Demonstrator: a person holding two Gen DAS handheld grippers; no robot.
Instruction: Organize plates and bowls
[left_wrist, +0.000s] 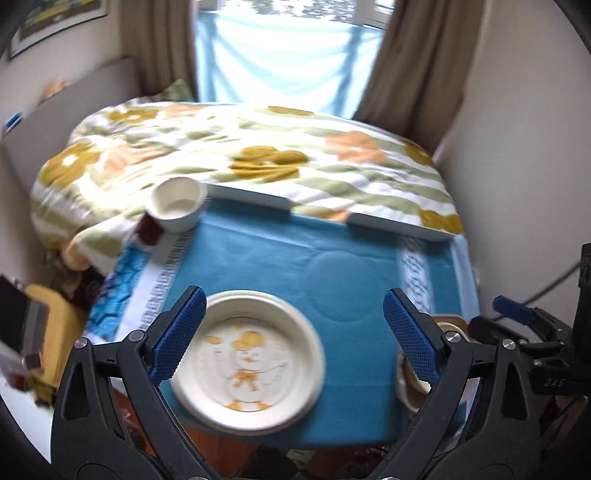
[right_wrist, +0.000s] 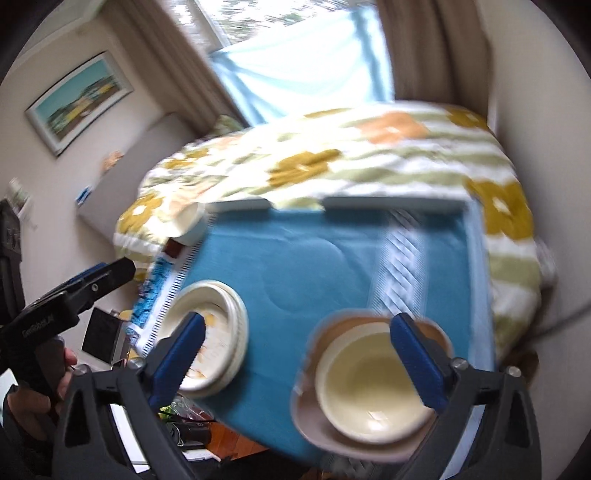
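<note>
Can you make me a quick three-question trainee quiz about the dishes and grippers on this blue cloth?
1. True or false: the left gripper is open.
2. What does the cream bowl sit on? A) pinkish-tan plate B) bedspread C) bare cloth
3. Fill in: the small white cup sits at the cloth's far ____ corner.

Key: 1 true; 2 A; 3 left. The duck plate lies between the left fingers, ungripped; the right gripper is open too.

Home bedroom: bed (left_wrist: 240, 162), curtains (left_wrist: 413, 66).

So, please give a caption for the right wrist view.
Open right claw above a cream bowl on a pinkish plate, blue cloth.
</note>
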